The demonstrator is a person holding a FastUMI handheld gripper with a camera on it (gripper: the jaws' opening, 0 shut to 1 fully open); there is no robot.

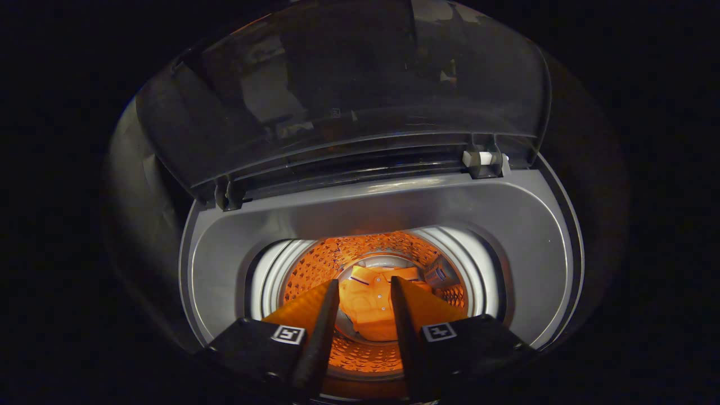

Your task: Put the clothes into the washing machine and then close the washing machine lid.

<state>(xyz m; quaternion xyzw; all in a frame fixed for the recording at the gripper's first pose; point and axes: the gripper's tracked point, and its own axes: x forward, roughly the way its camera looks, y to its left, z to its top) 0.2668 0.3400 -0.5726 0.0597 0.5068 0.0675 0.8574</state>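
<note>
- Gripper (364,287): poised over the mouth of the washing machine (506,236), aimed down into the drum; its jaws stand apart with nothing between them, and the garment shows through the gap, well beyond the tips.
- Clothes (368,309): a single orange garment lying crumpled at the bottom of the drum (315,264), with small pale dots that may be buttons on its upper part. It is bunched into a roughly upright lump, so no clear long axis or heading can be told; its broader folds lie nearer the fingers, its narrower part farther in.
- Drum: a perforated wall glowing orange, ringed by a pale collar inside the grey top deck.
- Washing machine lid (349,95): a dark, translucent, curved panel standing raised behind the opening, hinged along the far edge of the deck by two hinges, one at each end; the opening is fully uncovered.
</note>
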